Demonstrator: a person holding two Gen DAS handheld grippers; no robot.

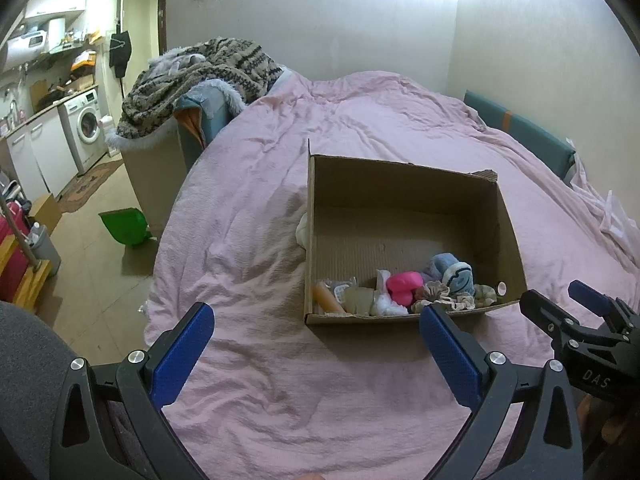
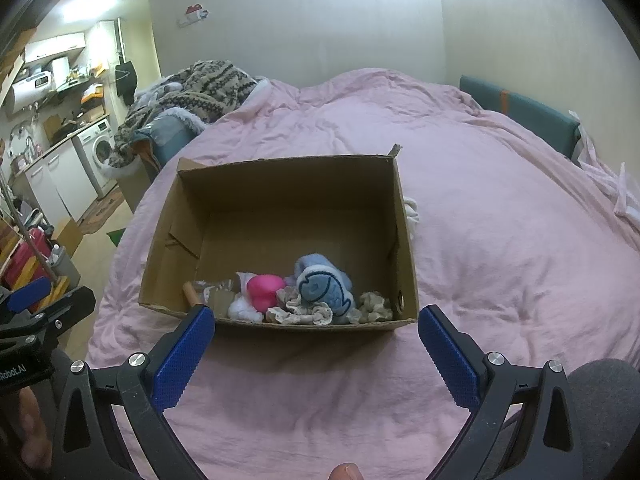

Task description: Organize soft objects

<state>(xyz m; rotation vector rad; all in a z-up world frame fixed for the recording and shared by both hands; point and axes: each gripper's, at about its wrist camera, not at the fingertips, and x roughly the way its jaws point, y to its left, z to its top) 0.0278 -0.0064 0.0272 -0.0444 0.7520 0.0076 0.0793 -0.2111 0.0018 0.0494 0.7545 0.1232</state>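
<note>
An open cardboard box (image 1: 404, 184) (image 2: 288, 176) sits on the pink bedspread (image 1: 260, 208) (image 2: 500, 232). Along its near wall lie a pink soft toy (image 1: 402, 285) (image 2: 262, 289), a blue plush fish (image 1: 456, 274) (image 2: 324, 285), beige scrunchies (image 1: 440, 294) (image 2: 304, 311), a white fluffy piece (image 1: 386, 305) (image 2: 242, 310) and an orange tube (image 1: 326, 298). A white soft item (image 1: 303, 229) (image 2: 411, 212) lies outside the box against its side. My left gripper (image 1: 316, 334) is open, short of the box's near-left corner. My right gripper (image 2: 316, 336) is open just before the near wall, holding nothing.
A patterned blanket (image 1: 192, 76) (image 2: 188, 88) is heaped on a chair at the bed's far left. Left of the bed are floor, a green dustpan (image 1: 126, 226), a washing machine (image 1: 86, 124) and a red case (image 1: 10, 248). A teal headboard (image 1: 520, 128) stands at the right.
</note>
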